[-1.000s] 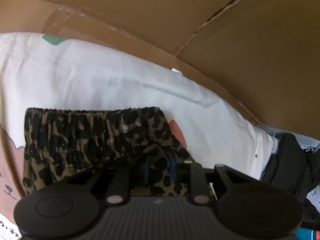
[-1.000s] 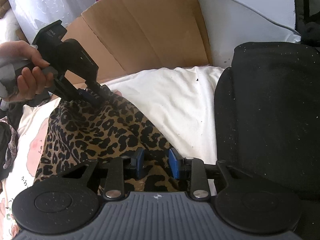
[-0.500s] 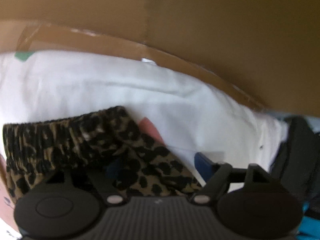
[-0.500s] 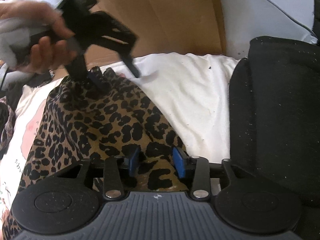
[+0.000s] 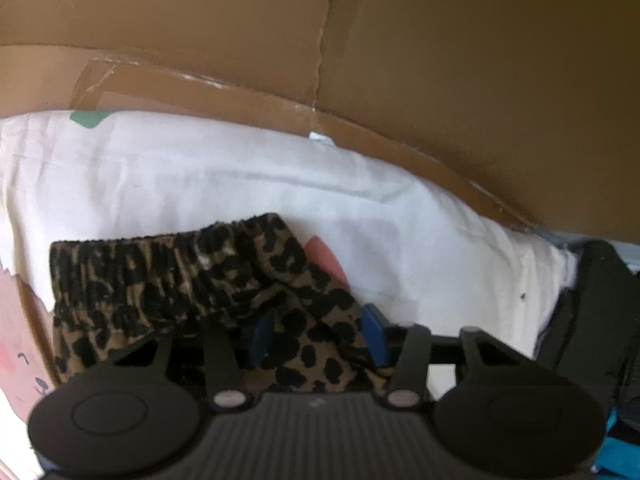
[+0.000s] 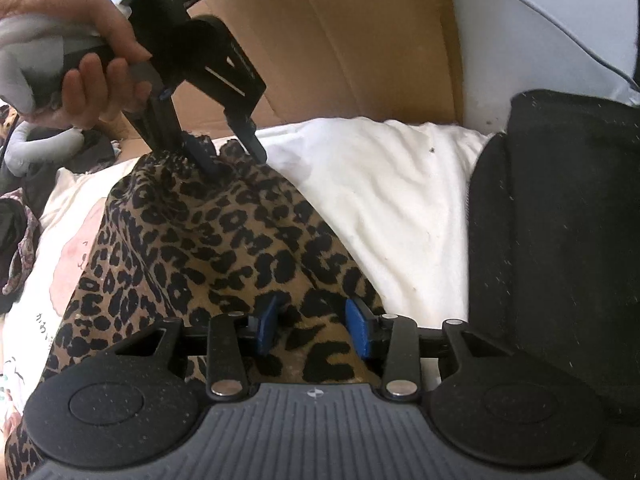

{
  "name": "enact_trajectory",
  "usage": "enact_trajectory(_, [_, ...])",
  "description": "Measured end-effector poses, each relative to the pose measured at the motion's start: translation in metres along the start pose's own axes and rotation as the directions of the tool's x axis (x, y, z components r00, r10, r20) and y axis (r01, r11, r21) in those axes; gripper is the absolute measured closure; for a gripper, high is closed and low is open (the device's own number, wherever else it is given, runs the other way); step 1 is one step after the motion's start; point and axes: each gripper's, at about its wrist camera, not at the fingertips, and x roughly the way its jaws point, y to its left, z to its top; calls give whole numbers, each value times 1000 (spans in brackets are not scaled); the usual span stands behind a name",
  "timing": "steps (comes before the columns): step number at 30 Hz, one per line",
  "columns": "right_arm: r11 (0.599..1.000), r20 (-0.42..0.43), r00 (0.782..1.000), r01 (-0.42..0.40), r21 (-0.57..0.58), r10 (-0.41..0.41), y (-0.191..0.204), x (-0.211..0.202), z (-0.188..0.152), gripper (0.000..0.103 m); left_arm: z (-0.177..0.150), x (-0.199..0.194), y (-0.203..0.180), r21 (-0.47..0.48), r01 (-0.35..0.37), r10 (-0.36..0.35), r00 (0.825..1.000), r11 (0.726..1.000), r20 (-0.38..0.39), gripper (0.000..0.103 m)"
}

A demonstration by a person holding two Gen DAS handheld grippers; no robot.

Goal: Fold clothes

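A leopard-print garment (image 5: 160,280) with an elastic waistband lies on white bedding (image 5: 240,184). My left gripper (image 5: 316,336) is open at the waistband's right end, and a fold of the print rests between its blue pads. From the right wrist view, the garment (image 6: 240,248) runs from my right gripper (image 6: 312,330) up to the left gripper (image 6: 232,156), whose fingers stand apart over the waistband. The right gripper is open too, with leopard fabric lying loosely between its blue pads (image 6: 266,328).
Brown cardboard (image 6: 340,40) walls off the back of the bedding (image 6: 380,184). A black fabric mass (image 6: 560,220) borders the right side. A person's hand (image 6: 92,60) holds the left gripper. More clothes are heaped at the far left (image 6: 16,248).
The left gripper was shut on the waistband end a second ago and has since opened. The right gripper's pads have spread wider and it has moved closer over the garment.
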Motion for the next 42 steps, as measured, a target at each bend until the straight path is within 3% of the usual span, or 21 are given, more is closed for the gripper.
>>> enact_trajectory(3, [1000, 5, 1000, -11, -4, 11, 3, 5, 4, 63, 1, -10, -4, 51, -17, 15, 999, 999, 40, 57])
enact_trajectory(6, [1000, 10, 999, -31, 3, 31, 4, 11, 9, 66, -3, -4, -9, 51, -5, 4, 1000, 999, 10, 67])
enact_trajectory(9, [998, 12, 999, -54, 33, 53, 4, 18, 14, 66, -8, 4, -16, 63, -30, 31, 999, 998, -12, 68])
enact_trajectory(19, [998, -21, 998, -64, 24, 65, 10, 30, 17, 66, -15, 27, -1, -40, -61, 61, 998, 997, -10, 69])
enact_trajectory(21, [998, -26, 997, -67, 9, 67, 13, 30, 17, 79, -18, 27, -2, -53, -65, 65, 998, 997, 6, 69])
enact_trajectory(23, [997, -25, 997, -70, 14, 71, 15, 29, 17, 92, -21, 23, 2, -76, -52, 53, 998, 996, 16, 76])
enact_trajectory(24, [997, -22, 997, -72, 25, 73, 15, 28, 18, 97, -22, 21, 4, -87, -44, 46, 999, 995, 21, 86])
enact_trajectory(25, [997, -18, 997, -73, 33, 74, 15, 27, 18, 99, -24, 19, 7, -99, -35, 38, 999, 994, 25, 93])
enact_trajectory(28, [998, 11, 998, -66, 16, 66, 19, 18, 18, 100, -28, 13, 13, -133, -10, 15, 999, 991, 40, 100])
enact_trajectory(35, [999, 70, 996, -54, 10, 53, 22, -3, 14, 101, -40, -15, 20, -110, 91, -81, 993, 990, 89, 102])
enact_trajectory(42, [999, 107, 994, -32, 31, 28, 18, -22, 10, 102, -32, -36, 16, -83, 171, -162, 981, 982, 108, 102])
